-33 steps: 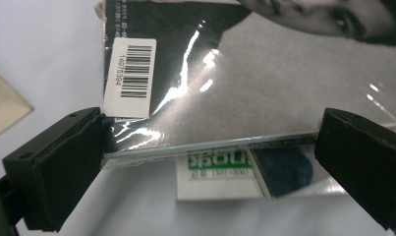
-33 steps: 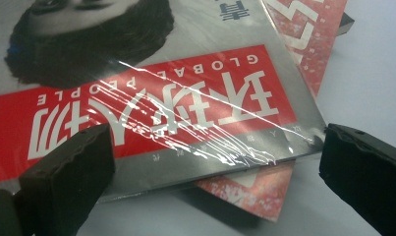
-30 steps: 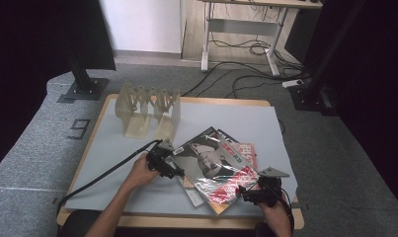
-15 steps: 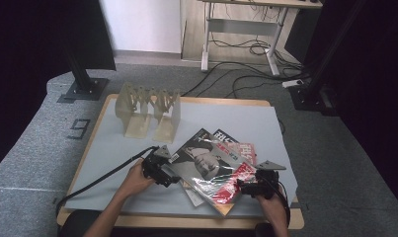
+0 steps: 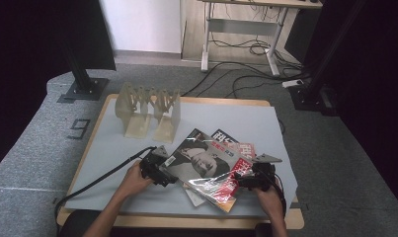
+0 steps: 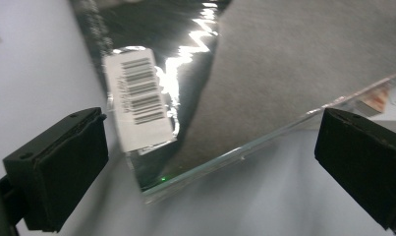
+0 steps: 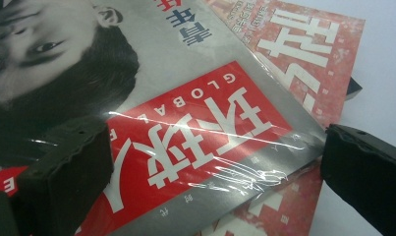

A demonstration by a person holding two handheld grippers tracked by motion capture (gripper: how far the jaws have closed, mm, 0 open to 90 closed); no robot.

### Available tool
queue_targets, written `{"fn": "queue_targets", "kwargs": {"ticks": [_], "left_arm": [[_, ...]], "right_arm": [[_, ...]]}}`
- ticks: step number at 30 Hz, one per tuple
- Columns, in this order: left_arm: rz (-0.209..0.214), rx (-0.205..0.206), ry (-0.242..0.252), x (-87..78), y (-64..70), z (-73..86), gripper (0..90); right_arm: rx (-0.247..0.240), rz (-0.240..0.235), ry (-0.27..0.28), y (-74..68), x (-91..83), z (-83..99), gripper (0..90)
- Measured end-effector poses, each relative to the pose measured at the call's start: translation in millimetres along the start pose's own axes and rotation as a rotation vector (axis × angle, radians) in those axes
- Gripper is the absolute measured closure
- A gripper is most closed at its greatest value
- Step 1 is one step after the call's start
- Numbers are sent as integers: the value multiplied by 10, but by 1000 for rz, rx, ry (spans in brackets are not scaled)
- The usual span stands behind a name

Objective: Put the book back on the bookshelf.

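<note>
Both grippers have closed in on the top magazine [image 5: 206, 165] since a second ago. It lies wrapped in plastic on a stack near the table's [image 5: 112, 148] front edge. The left gripper [image 5: 159, 173], jaws apart, straddles its left corner; the right gripper [image 5: 246, 180], also apart, straddles its right edge.

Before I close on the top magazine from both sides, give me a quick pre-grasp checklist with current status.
1. Left gripper open: ok, jaws spread wide.
2. Right gripper open: ok.
3. Top magazine corner between the left jaws: ok, its barcode label corner sits in the gap.
4. Right jaws straddle only the top magazine's edge: cannot tell, the red magazine lies directly beneath.
5. Shiny plastic wrap may slip: cannot tell.
6. Rack stands apart from the magazines: ok.
</note>
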State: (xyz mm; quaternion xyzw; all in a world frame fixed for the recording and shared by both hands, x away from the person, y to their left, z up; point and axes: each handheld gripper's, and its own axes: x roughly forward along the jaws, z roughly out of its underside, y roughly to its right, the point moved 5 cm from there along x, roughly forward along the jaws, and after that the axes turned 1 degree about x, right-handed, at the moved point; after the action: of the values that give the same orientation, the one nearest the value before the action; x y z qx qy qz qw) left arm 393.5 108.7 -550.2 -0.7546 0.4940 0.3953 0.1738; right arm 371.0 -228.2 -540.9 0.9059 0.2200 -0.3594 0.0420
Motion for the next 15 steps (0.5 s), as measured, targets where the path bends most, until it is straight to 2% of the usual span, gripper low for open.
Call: {"fn": "queue_targets", "kwargs": {"ticks": [2,7,15], "left_arm": [[-13,17,-6,6,32,14,0],[-14,24,-12,-7,75,42,0],[23,36,-20,-56,228,98,0]], "right_arm": [[-2,1,0,5,14,-16,0],[-4,2,-3,15,50,-55,0],[-12,5,-10,57,197,-205,0]]}}
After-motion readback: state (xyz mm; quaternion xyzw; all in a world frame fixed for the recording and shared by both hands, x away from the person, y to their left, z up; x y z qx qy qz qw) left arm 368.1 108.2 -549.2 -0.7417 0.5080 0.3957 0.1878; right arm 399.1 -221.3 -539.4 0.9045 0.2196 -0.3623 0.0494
